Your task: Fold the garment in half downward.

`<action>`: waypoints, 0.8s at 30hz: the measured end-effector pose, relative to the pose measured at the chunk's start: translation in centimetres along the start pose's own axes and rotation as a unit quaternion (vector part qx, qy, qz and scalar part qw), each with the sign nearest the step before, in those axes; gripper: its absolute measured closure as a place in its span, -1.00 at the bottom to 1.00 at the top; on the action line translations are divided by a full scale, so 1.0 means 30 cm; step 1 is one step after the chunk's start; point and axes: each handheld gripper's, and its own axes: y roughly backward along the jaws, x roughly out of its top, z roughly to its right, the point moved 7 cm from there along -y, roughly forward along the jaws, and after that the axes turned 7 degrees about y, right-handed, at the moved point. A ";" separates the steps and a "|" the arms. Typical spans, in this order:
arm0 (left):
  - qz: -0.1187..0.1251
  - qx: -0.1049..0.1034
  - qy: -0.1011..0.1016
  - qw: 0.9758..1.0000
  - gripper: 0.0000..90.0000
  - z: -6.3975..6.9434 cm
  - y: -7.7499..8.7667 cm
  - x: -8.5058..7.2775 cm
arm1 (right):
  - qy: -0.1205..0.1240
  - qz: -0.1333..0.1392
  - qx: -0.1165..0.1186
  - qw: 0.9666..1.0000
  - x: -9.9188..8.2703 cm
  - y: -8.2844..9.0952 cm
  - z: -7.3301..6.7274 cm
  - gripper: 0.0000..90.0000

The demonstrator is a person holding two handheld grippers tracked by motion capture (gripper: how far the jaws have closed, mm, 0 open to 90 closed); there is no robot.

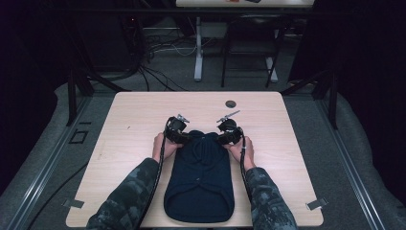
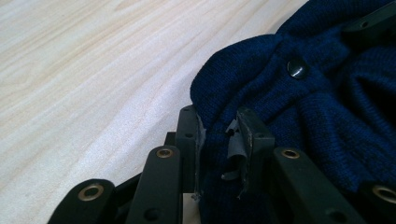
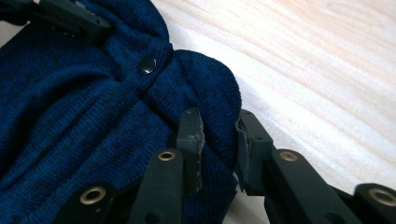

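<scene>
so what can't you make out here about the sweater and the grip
- High view: sweater collar, hidden under the left gripper and right gripper.
- Both gripper views: fabric between the jaws hides how deep the bite goes.
- High view: sweater's near hem, dark and blurred by the table edge.

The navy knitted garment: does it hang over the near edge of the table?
No. The navy knitted garment lies wholly on the table.
</scene>
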 end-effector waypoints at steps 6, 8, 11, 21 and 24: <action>0.012 0.000 -0.010 1.000 0.64 0.014 0.051 0.018 | 0.020 0.015 -0.016 1.000 0.019 0.040 -0.016 0.64; 0.021 -0.002 -0.011 1.000 0.64 0.020 0.072 0.026 | 0.028 0.021 -0.020 0.999 0.028 0.063 -0.022 0.64; 0.024 -0.009 -0.016 1.000 0.64 0.027 0.107 0.036 | 0.040 0.034 -0.024 0.998 0.041 0.103 -0.032 0.64; 0.056 -0.019 -0.029 0.998 0.64 0.049 0.195 0.048 | 0.077 0.055 -0.039 0.995 0.068 0.192 -0.076 0.64; 0.062 -0.020 -0.037 0.997 0.64 0.059 0.213 0.055 | 0.079 0.064 -0.041 0.994 0.072 0.212 -0.080 0.64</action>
